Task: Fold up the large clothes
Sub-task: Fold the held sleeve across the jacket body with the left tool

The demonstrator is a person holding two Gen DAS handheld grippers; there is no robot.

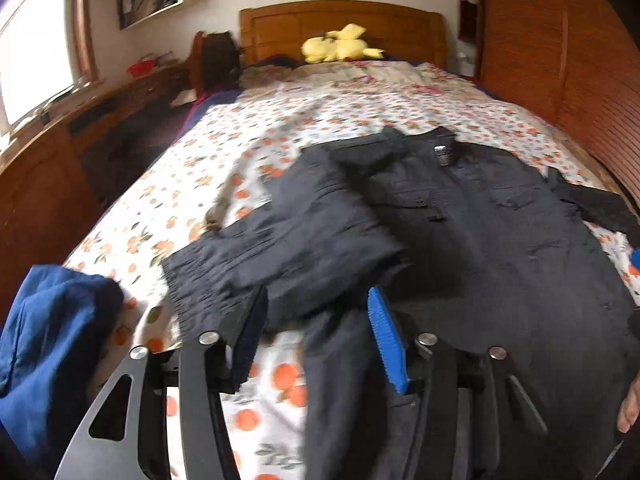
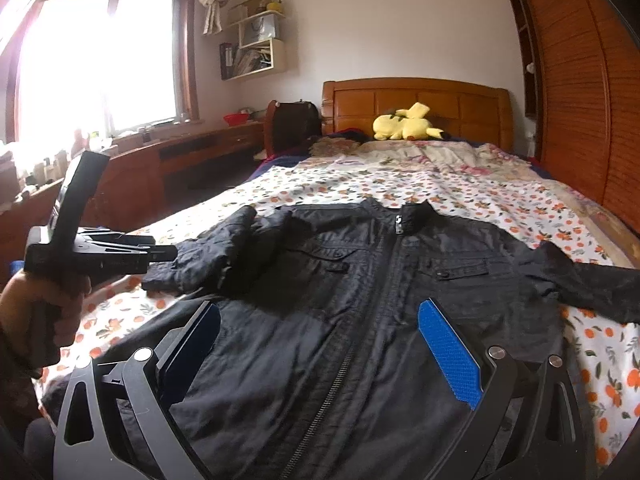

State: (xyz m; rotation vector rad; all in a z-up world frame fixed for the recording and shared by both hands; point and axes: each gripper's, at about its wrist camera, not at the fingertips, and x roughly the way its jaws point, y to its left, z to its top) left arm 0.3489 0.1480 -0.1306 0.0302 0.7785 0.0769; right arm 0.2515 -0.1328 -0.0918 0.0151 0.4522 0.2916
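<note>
A large black zip jacket [image 2: 360,300] lies front-up on the bed, collar toward the headboard. Its left sleeve [image 1: 288,236] is folded in over the chest; the right sleeve [image 2: 592,280] is spread out to the side. My left gripper [image 1: 316,320] is open just above the jacket's left side, the folded sleeve's cuff lying between its fingers. It also shows in the right wrist view [image 2: 160,256], held in a hand beside the sleeve. My right gripper [image 2: 320,344] is open and empty, hovering above the jacket's lower front near the zip.
The bed has an orange-flowered sheet [image 2: 440,192] and a wooden headboard [image 2: 416,100]. A yellow plush toy [image 2: 404,122] lies at the head. A blue garment [image 1: 52,340] sits at the near left corner. A wooden wardrobe [image 2: 580,80] stands right, a low cabinet [image 2: 192,156] left.
</note>
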